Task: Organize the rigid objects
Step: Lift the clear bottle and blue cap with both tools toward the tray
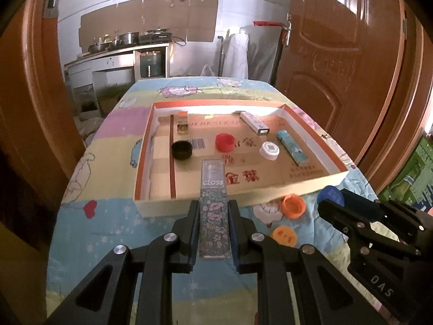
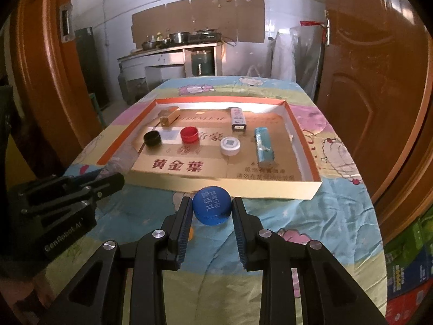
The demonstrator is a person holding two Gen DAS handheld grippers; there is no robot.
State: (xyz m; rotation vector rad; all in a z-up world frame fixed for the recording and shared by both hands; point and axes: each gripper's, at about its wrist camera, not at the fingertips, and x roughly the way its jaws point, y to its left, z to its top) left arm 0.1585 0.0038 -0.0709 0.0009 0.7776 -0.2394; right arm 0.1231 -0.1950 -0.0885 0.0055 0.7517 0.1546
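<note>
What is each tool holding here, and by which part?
Left tool clamps the floral GLOSS box by its long sides, near its rear end. Right tool grips the blue cap across its ribbed rim.

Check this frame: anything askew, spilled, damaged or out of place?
Nothing spilled or visibly damaged. Two orange caps sit on the cloth outside the tray, and the boxes inside lie at mixed angles.
</note>
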